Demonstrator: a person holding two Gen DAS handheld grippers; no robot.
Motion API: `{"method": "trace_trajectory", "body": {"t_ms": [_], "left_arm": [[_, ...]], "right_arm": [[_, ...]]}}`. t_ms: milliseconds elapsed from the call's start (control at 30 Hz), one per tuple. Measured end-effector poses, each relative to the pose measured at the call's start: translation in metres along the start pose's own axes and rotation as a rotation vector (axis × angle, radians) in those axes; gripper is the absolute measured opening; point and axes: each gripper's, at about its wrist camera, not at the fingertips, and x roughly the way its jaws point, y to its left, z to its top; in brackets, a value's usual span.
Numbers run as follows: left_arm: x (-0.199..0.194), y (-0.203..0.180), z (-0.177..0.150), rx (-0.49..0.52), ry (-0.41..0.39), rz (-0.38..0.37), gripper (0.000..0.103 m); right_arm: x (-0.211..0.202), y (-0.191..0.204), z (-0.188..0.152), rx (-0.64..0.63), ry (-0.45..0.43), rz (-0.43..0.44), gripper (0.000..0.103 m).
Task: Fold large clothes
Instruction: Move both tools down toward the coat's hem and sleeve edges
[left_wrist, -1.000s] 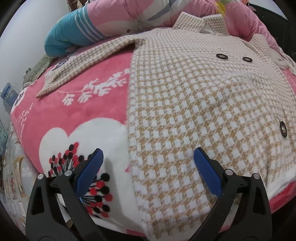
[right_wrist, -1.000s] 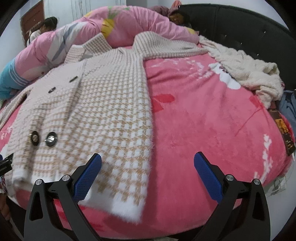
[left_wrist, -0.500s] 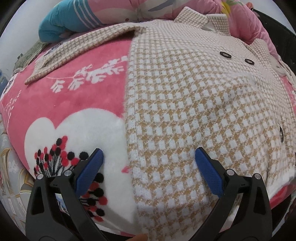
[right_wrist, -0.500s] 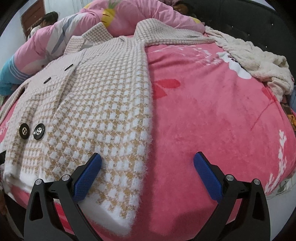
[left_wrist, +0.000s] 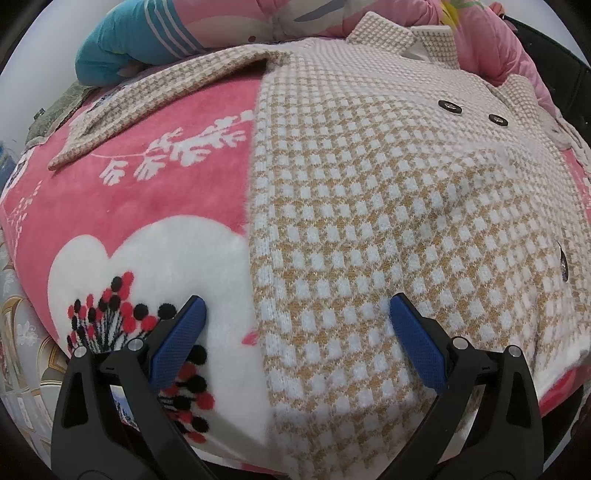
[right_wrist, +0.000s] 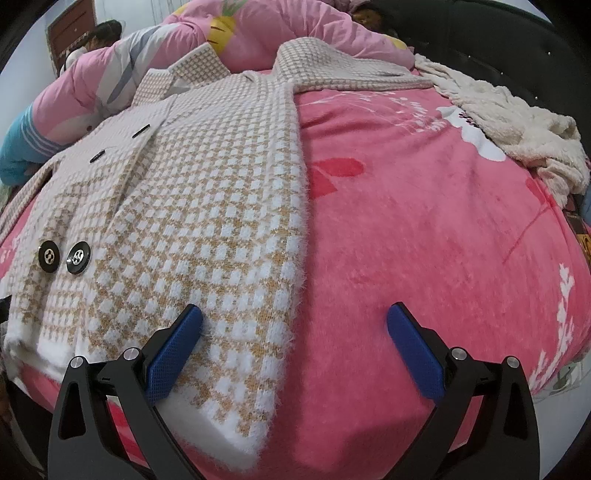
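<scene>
On the bed, over a pink blanket (right_wrist: 424, 229), a checked knit coat (left_wrist: 369, 206) is lying flat with its front side up and both sleeves stretching out to the sides. Near the hem, the left tongs (left_wrist: 297, 332) are standing wide open and holding nothing; the coat's side edge is passing between the two blue pads. The right tongs (right_wrist: 295, 332) are also gaping wide and gripping nothing, straddling the opposite side edge by the hem corner. A cream knitted garment (right_wrist: 517, 125) is lying apart, near the dark headboard (right_wrist: 517, 48).
</scene>
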Motion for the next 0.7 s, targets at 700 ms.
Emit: {"method": "trace_trajectory", "body": {"t_ms": [700], "left_arm": [[0.002,0.01,0.007,-0.001,0.002,-0.045,0.097]], "right_arm": [[0.002,-0.014,-0.004,0.004,-0.003,0.137,0.097]]}}
